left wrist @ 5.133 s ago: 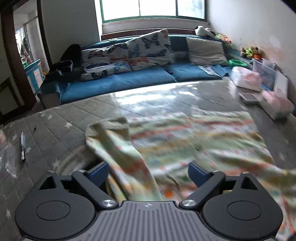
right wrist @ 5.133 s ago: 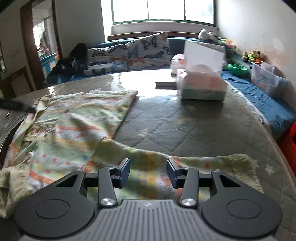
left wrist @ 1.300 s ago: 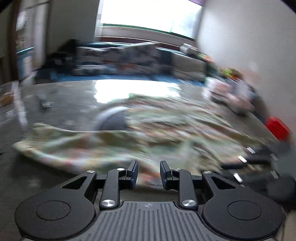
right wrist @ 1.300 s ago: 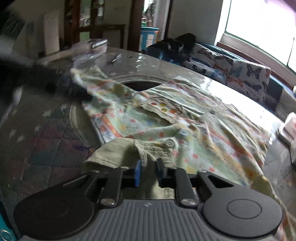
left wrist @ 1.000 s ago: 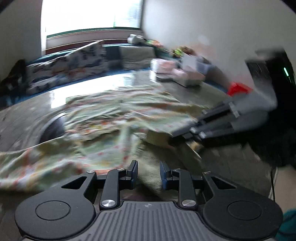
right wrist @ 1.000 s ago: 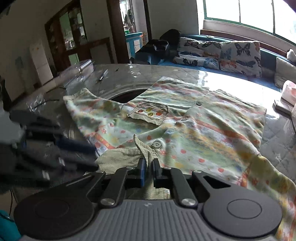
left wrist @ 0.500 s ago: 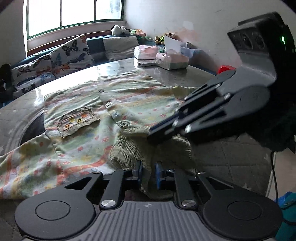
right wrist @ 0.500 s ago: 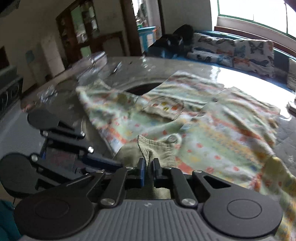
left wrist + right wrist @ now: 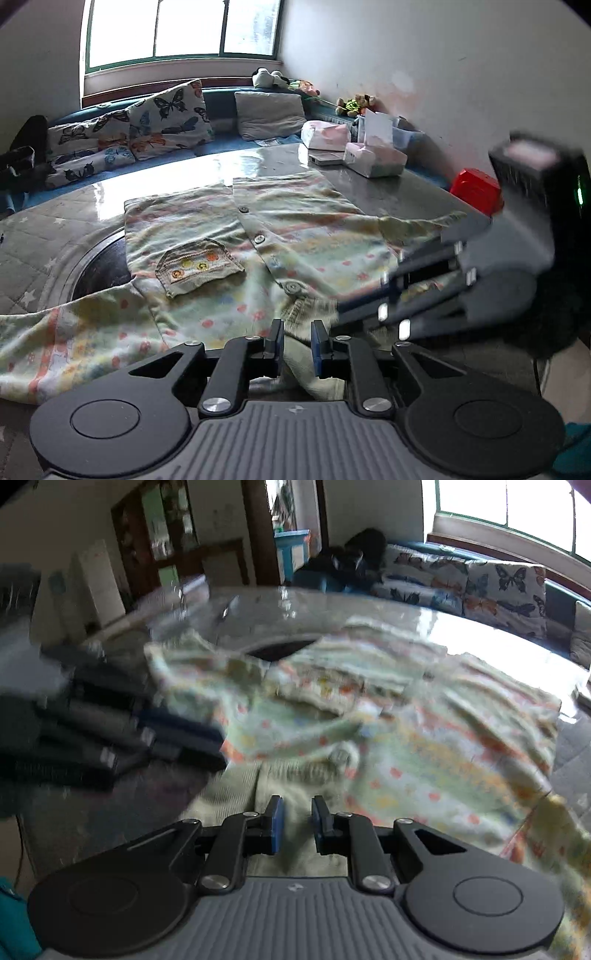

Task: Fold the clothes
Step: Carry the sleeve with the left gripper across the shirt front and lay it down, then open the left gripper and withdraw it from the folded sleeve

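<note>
My left gripper (image 9: 296,341) and right gripper (image 9: 296,821), both slightly parted over the shirt (image 9: 295,225) collar, blur each other's view.

A quilted grey bench (image 9: 33,236) carries the spread shirt (image 9: 295,236), buttoned front up; tissue packs (image 9: 373,162) and a flat box (image 9: 325,158) sit at its far edge.
</note>
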`<act>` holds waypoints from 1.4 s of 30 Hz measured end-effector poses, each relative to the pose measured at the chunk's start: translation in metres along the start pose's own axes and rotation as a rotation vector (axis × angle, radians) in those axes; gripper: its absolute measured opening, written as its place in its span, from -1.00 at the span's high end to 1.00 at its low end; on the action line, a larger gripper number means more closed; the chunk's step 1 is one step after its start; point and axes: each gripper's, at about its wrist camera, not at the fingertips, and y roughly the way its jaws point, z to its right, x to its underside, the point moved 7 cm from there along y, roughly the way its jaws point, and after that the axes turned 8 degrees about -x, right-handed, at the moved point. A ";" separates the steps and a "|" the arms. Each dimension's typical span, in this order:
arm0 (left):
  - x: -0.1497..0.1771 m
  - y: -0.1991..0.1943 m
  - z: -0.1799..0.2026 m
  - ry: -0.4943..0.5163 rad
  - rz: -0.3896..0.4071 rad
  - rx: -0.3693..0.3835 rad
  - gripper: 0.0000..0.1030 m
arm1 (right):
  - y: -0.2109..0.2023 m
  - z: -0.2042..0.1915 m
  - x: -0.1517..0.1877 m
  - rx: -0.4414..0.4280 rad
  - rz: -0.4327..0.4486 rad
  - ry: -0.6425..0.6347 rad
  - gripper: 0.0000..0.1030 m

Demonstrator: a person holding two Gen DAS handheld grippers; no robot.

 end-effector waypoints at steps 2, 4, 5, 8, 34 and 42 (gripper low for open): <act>-0.002 0.008 0.002 -0.008 -0.002 0.007 0.67 | -0.001 -0.006 0.004 0.006 0.000 -0.029 0.67; -0.004 0.019 0.006 -0.002 -0.006 0.009 0.67 | -0.007 -0.007 0.005 -0.004 0.008 -0.022 0.66; -0.004 0.024 0.007 -0.001 -0.012 0.009 0.67 | -0.010 -0.007 0.005 -0.005 0.015 -0.016 0.66; -0.001 0.040 0.007 -0.008 -0.037 0.010 0.67 | -0.021 0.005 0.006 0.026 0.041 0.018 0.65; 0.025 0.026 0.031 -0.019 -0.084 0.066 0.69 | -0.046 0.047 0.038 0.167 -0.013 0.056 0.55; 0.007 0.018 0.024 -0.033 -0.051 0.073 0.66 | -0.049 0.066 0.025 0.195 0.040 0.113 0.52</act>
